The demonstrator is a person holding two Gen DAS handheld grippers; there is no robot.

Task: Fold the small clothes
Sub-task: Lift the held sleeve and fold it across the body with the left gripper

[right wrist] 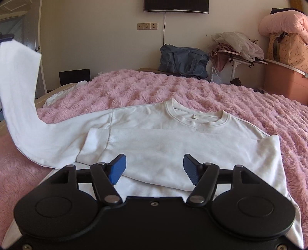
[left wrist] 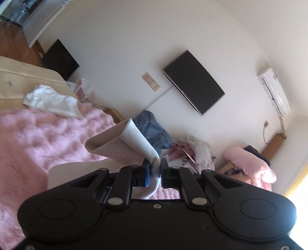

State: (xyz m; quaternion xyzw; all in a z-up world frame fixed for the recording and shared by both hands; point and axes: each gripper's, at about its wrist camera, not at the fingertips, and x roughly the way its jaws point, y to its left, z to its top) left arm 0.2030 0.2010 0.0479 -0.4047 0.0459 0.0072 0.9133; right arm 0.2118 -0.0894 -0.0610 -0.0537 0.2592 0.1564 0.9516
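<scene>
bedroom: off-white walls; wall-mounted black television [right wrist: 176, 5] with cable running down; triple socket plate [right wrist: 147, 26]; air conditioner [left wrist: 274, 92] high on wall; bed under pink fluffy blanket [right wrist: 173, 86]; blue bag [right wrist: 182, 61]; cardboard boxes [right wrist: 286, 50] at right; bright daylight from one side.

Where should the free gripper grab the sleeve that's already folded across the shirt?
Probably the cuff end of the folded sleeve. It lies flat on the white shirt, its edge open toward the left. The open right gripper could come from above and pinch the edge.
</scene>
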